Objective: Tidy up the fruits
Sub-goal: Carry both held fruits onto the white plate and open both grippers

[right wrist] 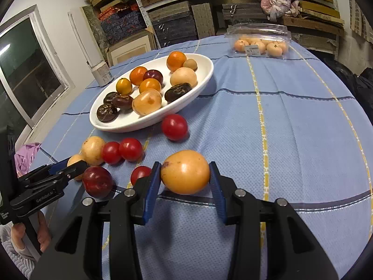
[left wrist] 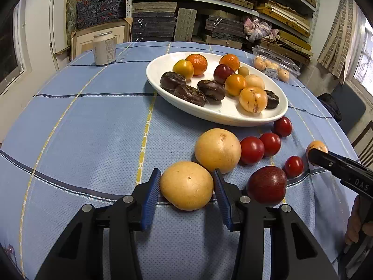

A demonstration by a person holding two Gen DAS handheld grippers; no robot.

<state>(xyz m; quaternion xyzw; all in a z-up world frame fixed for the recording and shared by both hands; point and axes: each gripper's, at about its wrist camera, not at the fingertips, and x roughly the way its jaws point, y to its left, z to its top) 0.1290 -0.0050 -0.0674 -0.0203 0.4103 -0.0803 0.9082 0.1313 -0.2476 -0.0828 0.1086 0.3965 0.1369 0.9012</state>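
Observation:
A white oval plate (left wrist: 163, 65) (right wrist: 205, 70) holds several fruits: oranges, dark brown ones, pale yellow ones. My left gripper (left wrist: 187, 182) has its blue pads on both sides of a pale yellow fruit (left wrist: 186, 185) on the blue cloth. Beside it lie a second yellow fruit (left wrist: 218, 150), a dark red plum (left wrist: 267, 185) and several red tomatoes (left wrist: 252, 150). My right gripper (right wrist: 185, 171) has its pads against an orange-yellow fruit (right wrist: 185, 172) on the cloth. The same gripper shows in the left wrist view (left wrist: 313, 155) at the right edge.
A white can (left wrist: 104, 47) stands at the table's far left. A clear plastic box of small pale fruits (right wrist: 260, 40) sits at the far right. Shelves of stacked boxes stand behind the table. A lilac cloth (right wrist: 26, 154) lies at the left edge.

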